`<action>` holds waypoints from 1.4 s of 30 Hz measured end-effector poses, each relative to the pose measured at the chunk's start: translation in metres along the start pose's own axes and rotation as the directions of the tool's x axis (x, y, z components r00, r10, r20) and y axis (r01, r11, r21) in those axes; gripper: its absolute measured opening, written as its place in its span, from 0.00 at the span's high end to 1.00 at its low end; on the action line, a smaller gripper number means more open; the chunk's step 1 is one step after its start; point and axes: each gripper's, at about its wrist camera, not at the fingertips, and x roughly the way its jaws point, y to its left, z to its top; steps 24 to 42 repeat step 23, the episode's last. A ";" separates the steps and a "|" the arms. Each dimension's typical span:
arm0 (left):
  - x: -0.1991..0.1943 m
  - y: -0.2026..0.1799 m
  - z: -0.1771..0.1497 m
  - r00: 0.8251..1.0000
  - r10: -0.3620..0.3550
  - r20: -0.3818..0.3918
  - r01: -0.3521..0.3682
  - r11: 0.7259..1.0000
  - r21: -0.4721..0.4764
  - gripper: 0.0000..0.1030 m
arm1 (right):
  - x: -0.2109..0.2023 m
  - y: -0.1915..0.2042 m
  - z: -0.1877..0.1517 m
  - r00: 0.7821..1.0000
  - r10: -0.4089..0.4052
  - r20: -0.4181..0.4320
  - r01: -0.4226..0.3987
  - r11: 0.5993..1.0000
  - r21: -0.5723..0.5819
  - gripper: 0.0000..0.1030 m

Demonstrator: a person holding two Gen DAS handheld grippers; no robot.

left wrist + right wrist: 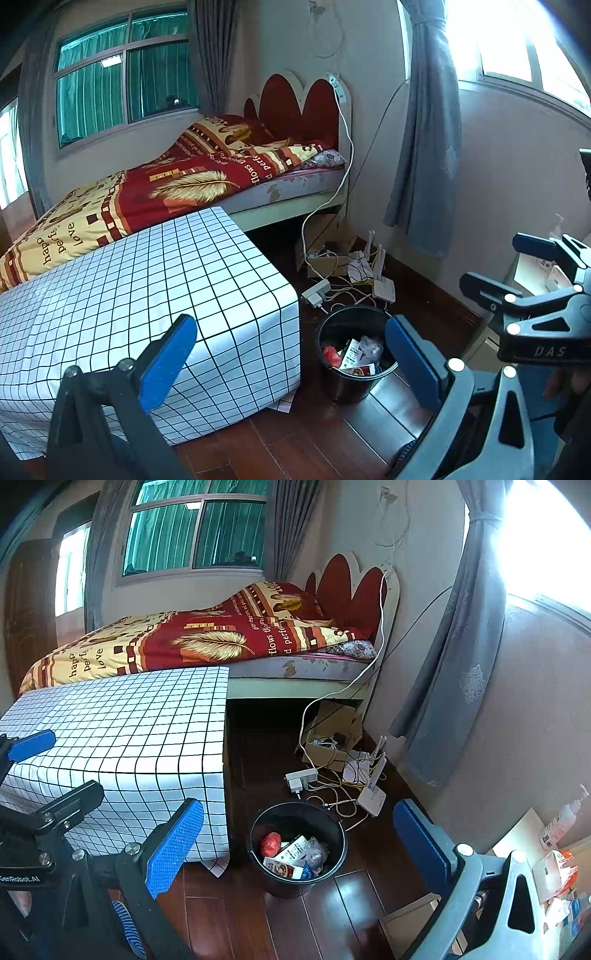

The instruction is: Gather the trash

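Both wrist fisheyes look down and forward from above the wooden floor (295, 443), side by side. Both share the black bin (352, 363) at lower centre, the checked table (122, 731) at left and the bed (207, 638) behind.

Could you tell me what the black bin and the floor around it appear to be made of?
The black bin looks like moulded plastic, smooth and slightly glossy: its thin rim catches soft highlights. The floor appears to be dark reddish wood or wood-look laminate, polished, with visible plank seams and window glare. Which of the two cannot be told.
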 end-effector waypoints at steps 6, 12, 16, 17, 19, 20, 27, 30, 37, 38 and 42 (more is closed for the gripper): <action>0.001 -0.002 -0.001 1.000 -0.013 0.002 0.013 1.000 -0.002 0.00 | 0.001 0.000 -0.001 1.000 -0.001 -0.002 0.001 1.000 -0.001 0.00; -0.005 -0.001 -0.001 0.998 -0.029 0.050 0.029 1.000 -0.009 0.01 | 0.001 0.000 -0.002 1.000 0.000 -0.004 0.000 1.000 -0.002 0.00; -0.005 0.000 0.000 0.998 -0.026 0.061 0.027 1.000 -0.009 0.01 | 0.001 -0.002 -0.003 1.000 -0.001 -0.007 0.001 1.000 0.000 0.00; -0.005 0.001 0.000 0.998 -0.029 0.062 0.030 0.999 -0.011 0.01 | 0.001 -0.002 -0.004 1.000 -0.002 -0.007 0.003 1.000 0.001 0.00; -0.004 0.002 0.000 0.997 -0.046 0.059 0.047 0.999 -0.016 0.01 | 0.001 -0.003 -0.005 1.000 -0.002 -0.007 0.002 1.000 0.003 0.00; -0.003 0.002 0.000 0.997 -0.050 0.055 0.051 0.999 -0.017 0.01 | 0.001 -0.003 -0.005 1.000 -0.004 -0.007 0.004 1.000 0.002 0.00; -0.002 0.002 -0.001 0.998 -0.049 0.047 0.050 0.999 -0.020 0.01 | 0.002 -0.004 -0.005 1.000 -0.005 -0.008 0.005 1.000 0.003 0.00; -0.002 0.002 -0.001 0.998 -0.049 0.047 0.050 0.999 -0.020 0.01 | 0.002 -0.004 -0.005 1.000 -0.005 -0.008 0.005 1.000 0.003 0.00; -0.002 0.002 -0.001 0.998 -0.049 0.047 0.050 0.999 -0.020 0.01 | 0.002 -0.004 -0.005 1.000 -0.005 -0.008 0.005 1.000 0.003 0.00; -0.002 0.002 -0.001 0.998 -0.049 0.047 0.050 0.999 -0.020 0.01 | 0.002 -0.004 -0.005 1.000 -0.005 -0.008 0.005 1.000 0.003 0.00; -0.002 0.002 -0.001 0.998 -0.049 0.047 0.050 0.999 -0.020 0.01 | 0.002 -0.004 -0.005 1.000 -0.005 -0.008 0.005 1.000 0.003 0.00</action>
